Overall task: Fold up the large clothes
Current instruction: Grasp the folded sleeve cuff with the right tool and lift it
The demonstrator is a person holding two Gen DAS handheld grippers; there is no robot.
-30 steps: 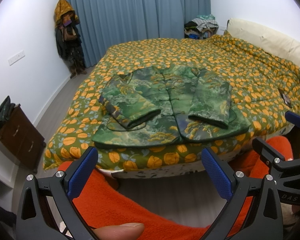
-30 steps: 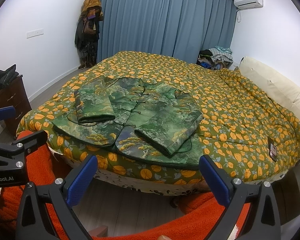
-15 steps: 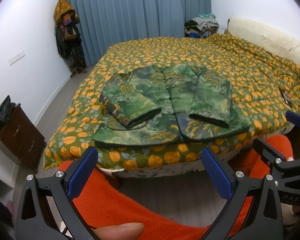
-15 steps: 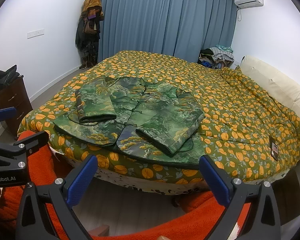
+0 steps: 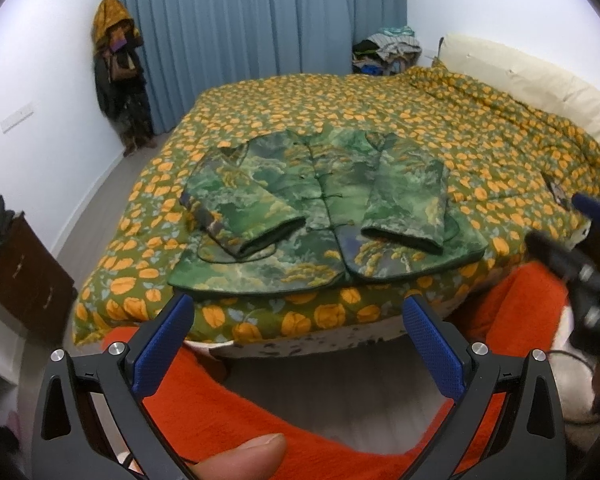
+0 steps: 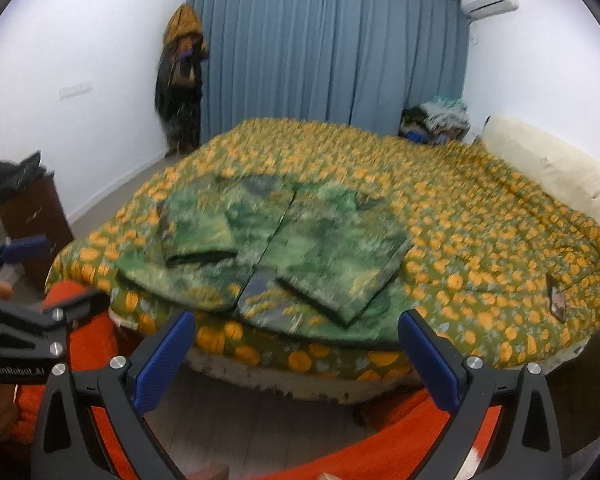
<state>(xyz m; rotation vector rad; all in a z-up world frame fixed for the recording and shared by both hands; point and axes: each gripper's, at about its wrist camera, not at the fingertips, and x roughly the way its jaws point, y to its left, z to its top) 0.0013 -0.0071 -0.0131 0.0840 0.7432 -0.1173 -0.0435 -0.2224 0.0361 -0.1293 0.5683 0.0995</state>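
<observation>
A green patterned jacket [image 5: 324, 216] lies flat on the bed near its front edge, front up, both sleeves folded in over the chest. It also shows, blurred, in the right wrist view [image 6: 276, 252]. My left gripper [image 5: 296, 320] is open and empty, held off the bed just short of the jacket's hem. My right gripper [image 6: 296, 332] is open and empty, also short of the hem. Each gripper shows at the side of the other's view.
The bed [image 5: 480, 152] has a green quilt with orange pumpkins and a cream headboard [image 5: 532, 80] at right. A small dark object [image 6: 558, 298] lies on the quilt at right. A dark cabinet [image 5: 16, 264] stands at left. Clothes hang in the corner [image 5: 118, 72].
Both grippers have moved up and a little towards the bed; the right wrist view is blurred by motion. The jacket has not moved.
</observation>
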